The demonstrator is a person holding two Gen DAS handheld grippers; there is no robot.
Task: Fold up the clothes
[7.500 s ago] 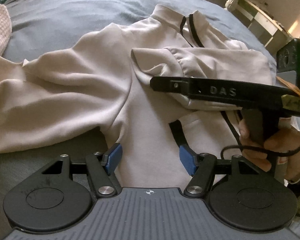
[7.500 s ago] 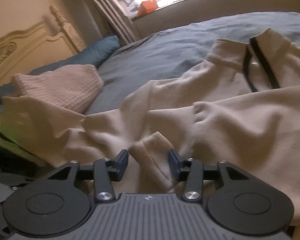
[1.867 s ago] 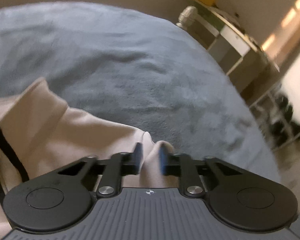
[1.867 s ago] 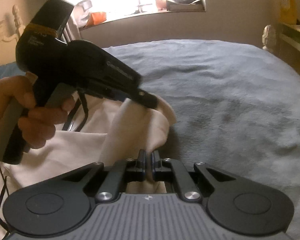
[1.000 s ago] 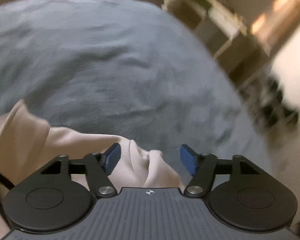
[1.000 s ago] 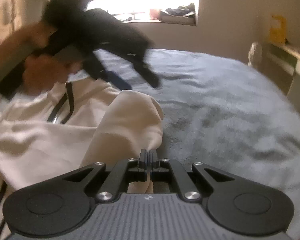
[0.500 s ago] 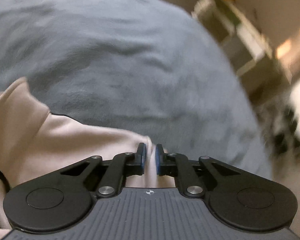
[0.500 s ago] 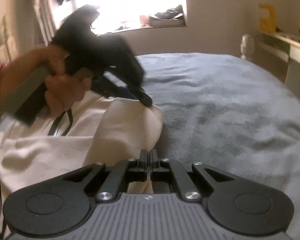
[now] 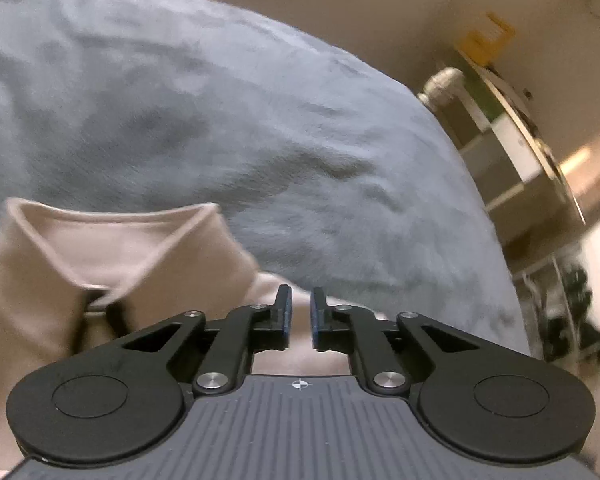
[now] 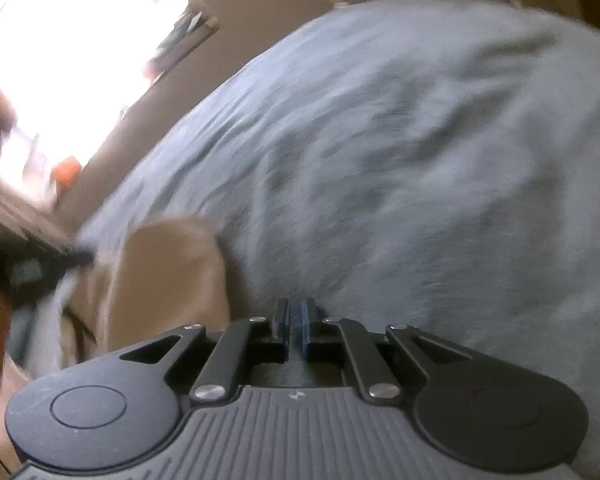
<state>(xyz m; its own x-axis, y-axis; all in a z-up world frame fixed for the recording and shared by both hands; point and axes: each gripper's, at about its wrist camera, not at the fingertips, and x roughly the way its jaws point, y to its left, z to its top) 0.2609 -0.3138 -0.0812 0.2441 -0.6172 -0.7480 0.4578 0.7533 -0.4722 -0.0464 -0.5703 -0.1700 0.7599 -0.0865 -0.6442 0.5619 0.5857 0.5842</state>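
The blue-grey bed cover (image 9: pixel 260 120) fills most of both views, and the beige sweatshirt (image 9: pixel 40 300) is seen in the lower left of each, with its raised collar (image 9: pixel 112 236) standing just above the left gripper (image 9: pixel 298 308). It is judged that a folded edge is being laid down and let go. The jaws of the left gripper are opening. Beige cloth is seen in the narrow gap between them, and the pads no longer seem to press on it. The right gripper (image 10: pixel 294 312) is almost pressed together, with only a thin slit, and nothing is pinched there. Only bed cover shows behind it.

For this step to be done well, the left jaws should be spread fully before the hand is drawn away, so that the fold is not dragged open. The withdrawal is best made along the fingers and a little upward. The laid edge should then be pressed flat and the collar line kept straight.

Much open room is offered by the cover in the upper and right parts of both frames. In the left wrist view the bed edge falls away at the right, near a shelf unit (image 9: pixel 512 148), so cloth should not be pushed that way. The far left of the right wrist view is too blurred to be read.
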